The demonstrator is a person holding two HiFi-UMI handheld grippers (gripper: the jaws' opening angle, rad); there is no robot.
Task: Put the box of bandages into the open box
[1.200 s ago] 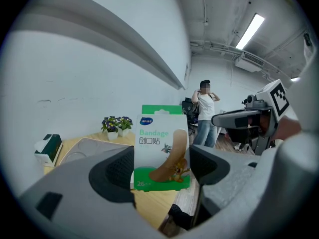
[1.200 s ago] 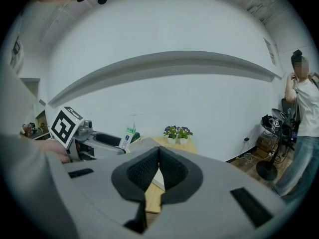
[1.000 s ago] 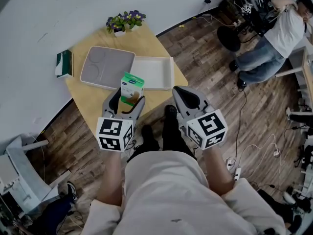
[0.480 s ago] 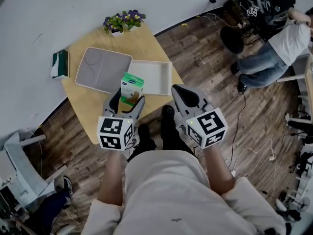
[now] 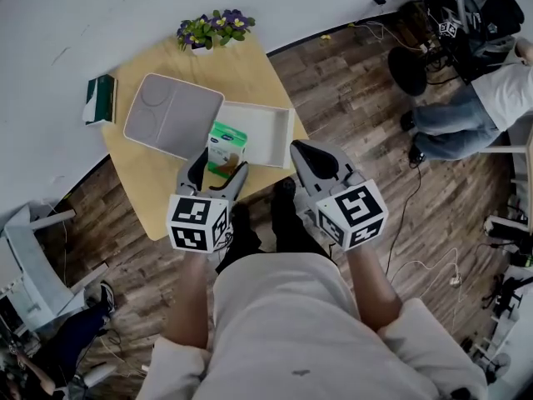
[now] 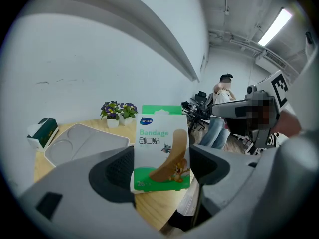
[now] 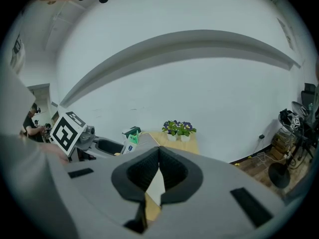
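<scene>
a wood-plank floor (image 5: 358,90) fills most of the head view, with a pale curved wall along the upper left. a light wooden desk (image 5: 150,182) sits in the upper left of the frame, one corner pointing toward the person wearing the camera, whose light shirt and forearms take up the bottom centre. a second person (image 5: 475,115) stands at the upper right edge among dark equipment and cables.

on the desk a grey lid (image 5: 171,115) with two round impressions lies flat, touching the left side of the open box (image 5: 266,127), a shallow white tray near the desk's right corner.

the left gripper (image 5: 218,167), left of centre, is clenched on the box of bandages (image 5: 225,144), holding it upright. in the head view the green-and-white carton overlaps the seam between the lid and the open box, at their near edges. in the left gripper view the carton (image 6: 162,148) stands between the two jaws, printed face toward the camera, with the lid (image 6: 84,143) at the left behind it.

the right gripper (image 5: 297,147) hangs just right of centre, beside the desk's near corner. its own view shows the jaws pressed together at the tips with nothing between them (image 7: 159,151).

a small pot of purple flowers (image 5: 208,32) stands at the desk's far corner. a dark green packet (image 5: 100,100) lies at its left corner.
</scene>
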